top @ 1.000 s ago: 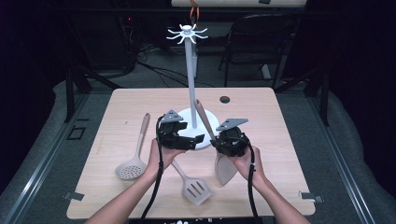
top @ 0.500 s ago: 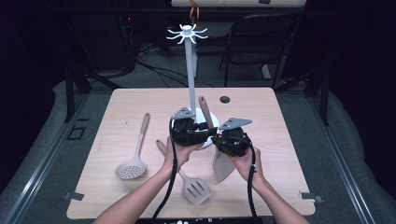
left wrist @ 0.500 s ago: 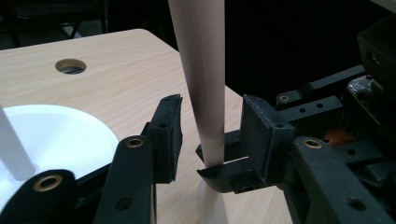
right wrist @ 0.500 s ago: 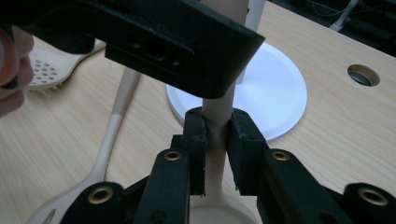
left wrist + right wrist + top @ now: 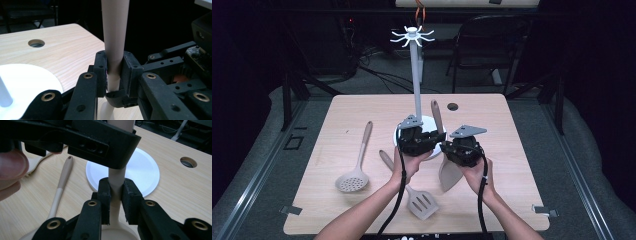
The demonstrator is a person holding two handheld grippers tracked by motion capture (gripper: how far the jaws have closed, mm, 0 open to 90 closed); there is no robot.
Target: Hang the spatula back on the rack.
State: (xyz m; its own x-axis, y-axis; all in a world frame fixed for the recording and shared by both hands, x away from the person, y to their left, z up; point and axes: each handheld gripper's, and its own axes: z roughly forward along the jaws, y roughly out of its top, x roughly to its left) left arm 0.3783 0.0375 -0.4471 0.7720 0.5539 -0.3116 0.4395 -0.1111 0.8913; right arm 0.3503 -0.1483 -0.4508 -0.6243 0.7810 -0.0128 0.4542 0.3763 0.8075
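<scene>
From the high view, both grippers meet over the middle of the table point(image 5: 337, 120), in front of the white hanging stand point(image 5: 415, 75): the right gripper point(image 5: 451, 150) holds a beige spoon point(image 5: 449, 172) tilted up, bowl low and handle rising past the stand's pole, and the left gripper point(image 5: 432, 136) sits on the handle just above it. A skimmer point(image 5: 354, 172) and a slotted turner point(image 5: 417, 197) lie on the wood, untouched. In the left gripper view, the left gripper point(image 5: 114, 72) has just been closing, and its pads now press on the spoon's handle point(image 5: 114, 37), which runs up between them; the right gripper's jaw tips show just below. In the right gripper view, the right gripper point(image 5: 115, 195) is clamped on the spoon's neck point(image 5: 116, 180) just above the bowl, with the left gripper's body directly overhead and the stand's round base point(image 5: 145, 173) behind. This looks like a handover or re-grip ahead of hanging the spoon. The next move probably calls for the right jaws to let go while the left carries the handle end up to a hook at the stand's top.
</scene>
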